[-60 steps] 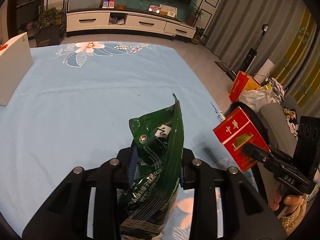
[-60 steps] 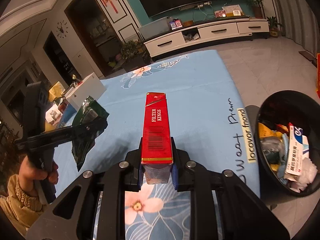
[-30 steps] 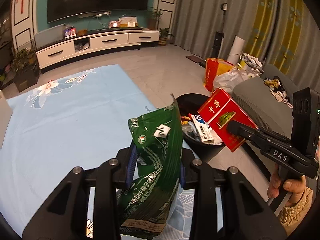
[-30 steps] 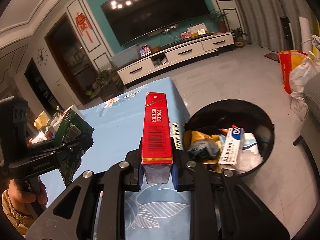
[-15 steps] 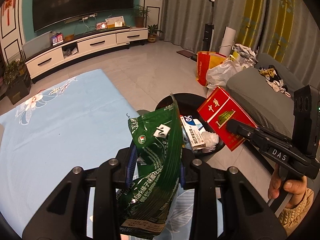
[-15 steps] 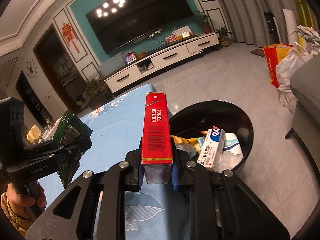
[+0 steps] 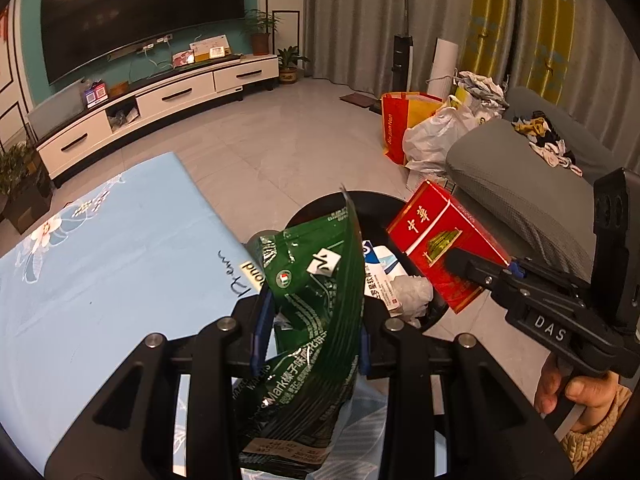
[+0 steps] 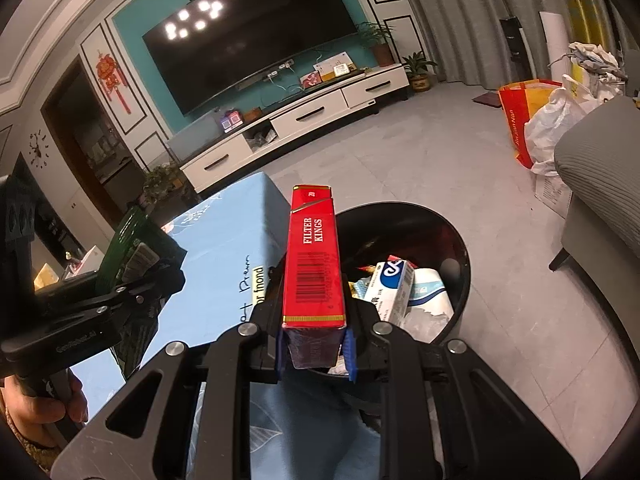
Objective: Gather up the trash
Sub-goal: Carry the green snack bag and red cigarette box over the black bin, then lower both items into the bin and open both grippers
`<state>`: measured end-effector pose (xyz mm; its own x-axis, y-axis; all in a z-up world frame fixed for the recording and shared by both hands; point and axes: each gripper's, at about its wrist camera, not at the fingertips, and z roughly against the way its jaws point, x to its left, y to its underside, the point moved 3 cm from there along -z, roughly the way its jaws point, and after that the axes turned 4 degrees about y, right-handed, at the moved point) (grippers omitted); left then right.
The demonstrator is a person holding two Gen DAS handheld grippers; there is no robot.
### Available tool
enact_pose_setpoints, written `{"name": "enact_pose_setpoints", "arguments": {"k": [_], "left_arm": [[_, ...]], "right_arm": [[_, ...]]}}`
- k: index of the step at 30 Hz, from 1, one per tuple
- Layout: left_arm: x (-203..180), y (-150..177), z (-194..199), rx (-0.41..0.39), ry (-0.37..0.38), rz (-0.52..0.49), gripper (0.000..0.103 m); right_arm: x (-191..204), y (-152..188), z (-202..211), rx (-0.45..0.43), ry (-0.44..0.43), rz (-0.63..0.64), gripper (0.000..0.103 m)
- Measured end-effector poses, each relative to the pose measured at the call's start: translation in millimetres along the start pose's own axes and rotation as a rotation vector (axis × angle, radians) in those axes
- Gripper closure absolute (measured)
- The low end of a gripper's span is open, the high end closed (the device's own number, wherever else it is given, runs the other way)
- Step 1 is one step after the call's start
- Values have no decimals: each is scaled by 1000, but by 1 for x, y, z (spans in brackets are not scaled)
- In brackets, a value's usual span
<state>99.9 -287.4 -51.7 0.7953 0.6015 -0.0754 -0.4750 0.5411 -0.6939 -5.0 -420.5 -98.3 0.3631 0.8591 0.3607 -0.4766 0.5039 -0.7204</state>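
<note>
Trash in left claw: the left gripper (image 7: 310, 320) is squeezed tight on a crinkly dark green plastic snack bag (image 7: 312, 312). The bag stands up between the two fingers, and its top sticks out over the near rim of the bin.
Trash in right claw: the right gripper (image 8: 314, 344) is squeezed tight on a tall red cardboard cigarette box (image 8: 314, 264) with a black barcode and the words FILTER KINGS on its side. The box stands upright, held by its bottom end.
Bin: a round black trash bin (image 8: 460, 248) sits on the floor just past the corner of the table. Both pieces of trash are up in the air at its near rim, not inside it.
Inside the bin: a white and blue paper box (image 8: 390, 284) leans on crumpled white tissue (image 8: 430, 312), with other scraps under them.
Table: a light blue flowered tablecloth (image 7: 100, 248) covers it. Its edge nearest the bin has dark writing and a yellow tag.
Seen from the left camera: the red box (image 7: 440, 240) is tilted, just right of the green bag and over the bin's right side.
Seen from the right camera: the green bag (image 8: 132, 248) is off to the left, above the table edge.
Behind: a big black curved TV (image 8: 248, 40) hangs over a long white cabinet (image 8: 296, 120).
</note>
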Motion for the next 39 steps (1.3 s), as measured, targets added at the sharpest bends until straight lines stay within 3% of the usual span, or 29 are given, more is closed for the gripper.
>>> {"name": "enact_pose_setpoints", "arguments": {"k": [39], "left_arm": [[-27,-28,-121,109,1,-52,68]], "right_arm": [[-37,-1,-54,82,129,-29,81]]}}
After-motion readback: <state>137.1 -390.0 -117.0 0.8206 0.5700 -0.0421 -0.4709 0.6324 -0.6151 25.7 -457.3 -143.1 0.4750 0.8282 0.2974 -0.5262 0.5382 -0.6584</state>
